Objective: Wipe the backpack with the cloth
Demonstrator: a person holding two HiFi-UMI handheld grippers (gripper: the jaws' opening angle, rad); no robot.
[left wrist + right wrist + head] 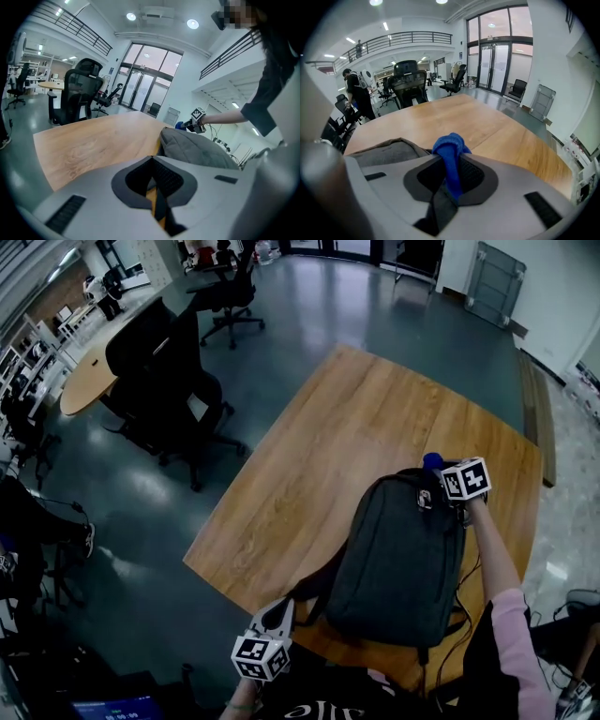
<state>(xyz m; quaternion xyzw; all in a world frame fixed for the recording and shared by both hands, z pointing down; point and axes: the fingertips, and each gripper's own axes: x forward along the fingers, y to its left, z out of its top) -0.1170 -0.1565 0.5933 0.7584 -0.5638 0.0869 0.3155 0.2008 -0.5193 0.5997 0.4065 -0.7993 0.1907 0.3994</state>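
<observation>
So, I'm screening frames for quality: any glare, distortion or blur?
Head view: sharp, pale glare on the floor. Left gripper view: fisheye, black corners, ceiling lights blown out. Right gripper view: same fisheye; blue cloth fairly sharp between the jaws.

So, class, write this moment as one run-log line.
left gripper: shut on strap | right gripper: shut on blue cloth, at backpack top | backpack: lying on wooden table

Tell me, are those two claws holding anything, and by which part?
Right gripper pinches the blue cloth by its bunched middle. Left gripper seems to grip the dark grey fabric backpack by a black strap.
</observation>
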